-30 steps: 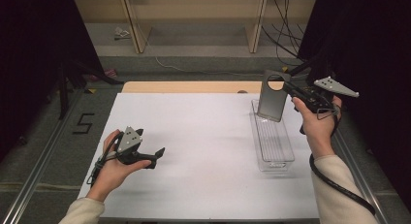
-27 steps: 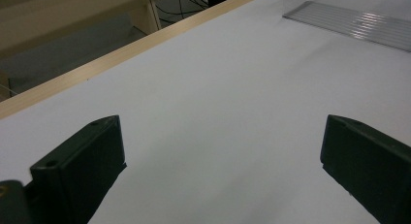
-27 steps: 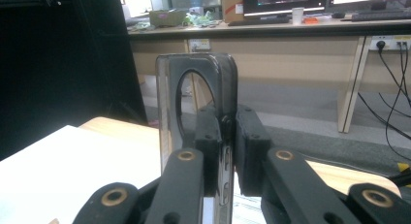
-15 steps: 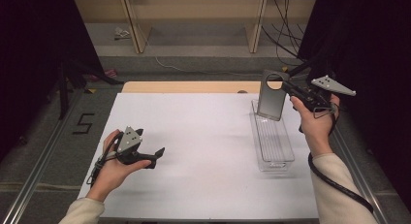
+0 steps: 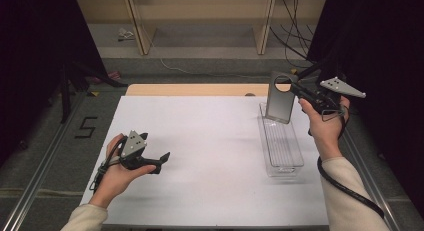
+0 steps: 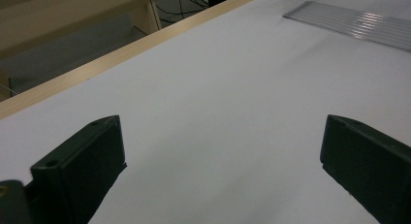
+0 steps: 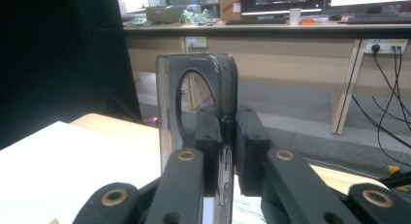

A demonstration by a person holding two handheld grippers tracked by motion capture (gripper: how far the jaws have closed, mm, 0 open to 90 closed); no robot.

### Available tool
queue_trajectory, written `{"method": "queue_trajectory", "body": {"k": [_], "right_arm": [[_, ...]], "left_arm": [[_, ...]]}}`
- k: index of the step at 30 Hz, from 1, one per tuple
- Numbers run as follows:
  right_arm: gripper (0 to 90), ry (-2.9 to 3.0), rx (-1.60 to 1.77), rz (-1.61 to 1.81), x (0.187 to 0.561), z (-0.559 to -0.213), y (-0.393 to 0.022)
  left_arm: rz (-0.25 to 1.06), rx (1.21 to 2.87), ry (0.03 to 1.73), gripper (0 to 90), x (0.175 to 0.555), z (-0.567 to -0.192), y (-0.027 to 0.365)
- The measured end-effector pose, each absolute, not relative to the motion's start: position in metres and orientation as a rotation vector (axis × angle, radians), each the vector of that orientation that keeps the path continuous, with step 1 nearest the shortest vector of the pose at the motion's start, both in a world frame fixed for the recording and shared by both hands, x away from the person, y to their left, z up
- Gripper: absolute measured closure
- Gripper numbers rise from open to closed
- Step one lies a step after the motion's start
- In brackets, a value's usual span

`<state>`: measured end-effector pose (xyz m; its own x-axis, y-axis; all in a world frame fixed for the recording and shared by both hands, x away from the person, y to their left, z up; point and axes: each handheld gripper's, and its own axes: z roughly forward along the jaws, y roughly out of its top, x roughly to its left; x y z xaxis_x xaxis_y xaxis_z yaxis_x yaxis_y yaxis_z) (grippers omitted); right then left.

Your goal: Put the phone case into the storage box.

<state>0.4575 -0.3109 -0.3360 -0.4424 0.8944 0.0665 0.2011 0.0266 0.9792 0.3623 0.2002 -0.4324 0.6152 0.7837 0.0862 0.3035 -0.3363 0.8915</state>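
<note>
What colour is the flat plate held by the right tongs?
Dark grey plate, with a round hole; best in the high view.

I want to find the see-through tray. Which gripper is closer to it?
Right. The right gripper is above the far end of the clear tray, its fingers shut on a grey plate with a round hole. The left gripper rests far across the white table, open.

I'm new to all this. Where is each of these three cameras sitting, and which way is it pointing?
High view: above the person's side, looking forward and down on the white table; both forearms, the left tool and right tool show.
Left gripper view: rides on the left tool, low over the table, looking between its wide-apart black jaws.
Right gripper view: rides on the right tool, facing desks beyond; its jaws pinch a grey plate.
Shared: the clear tray appears in the high and left gripper views.
</note>
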Motion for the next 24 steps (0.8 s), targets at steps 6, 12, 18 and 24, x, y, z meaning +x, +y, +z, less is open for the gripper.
{"method": "queue_trajectory", "body": {"k": [6,12,18,24], "right_arm": [[82.3,1.7,1.125,1.449,0.4595,-0.3376,-0.3117],[82.3,1.702,1.128,1.441,0.4615,-0.3393,-0.3126],[82.3,1.705,1.13,1.434,0.4635,-0.3409,-0.3128],[82.4,1.705,1.131,1.425,0.4653,-0.3423,-0.3138]], "left_arm": [[0.648,1.909,0.866,1.8,0.3623,-0.4326,0.2002],[0.648,1.909,0.866,1.8,0.3623,-0.4325,0.2003],[0.648,1.909,0.866,1.8,0.3621,-0.4325,0.2002],[0.648,1.908,0.866,1.8,0.362,-0.4323,0.2005]]}}
